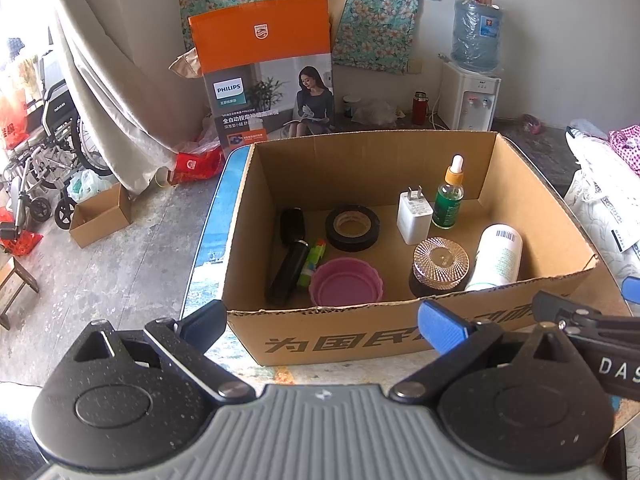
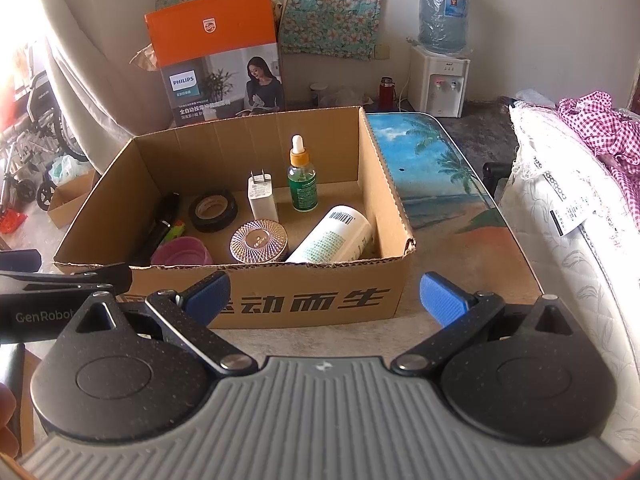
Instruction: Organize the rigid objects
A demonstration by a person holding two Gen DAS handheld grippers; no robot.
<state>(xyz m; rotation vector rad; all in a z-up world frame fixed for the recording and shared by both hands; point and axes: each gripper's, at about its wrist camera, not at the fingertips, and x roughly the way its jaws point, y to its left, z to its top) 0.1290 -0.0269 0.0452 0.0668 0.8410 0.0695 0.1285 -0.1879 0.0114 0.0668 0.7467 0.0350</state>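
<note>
One open cardboard box (image 1: 400, 336) fills the middle of both views, resting on a table (image 2: 452, 184) printed with a beach scene, and 8 things lie inside it. Largest is the white bottle (image 1: 498, 258) lying on its side at the box's lower right, then the black cylinder (image 1: 290, 256) leaning along the left, the pink bowl (image 1: 346, 282) at lower centre and the black tape roll (image 1: 352, 222) behind it. A ribbed glass-lidded jar (image 1: 440, 266) sits beside the bottle; the white charger (image 1: 414, 214) and green dropper bottle (image 1: 450, 196) stand upright toward the back, and a small green item (image 1: 312, 262) lies between cylinder and bowl. The left gripper (image 1: 322, 326) and right gripper (image 2: 326, 300) hover low in frame before the box, both spread wide and empty.
</note>
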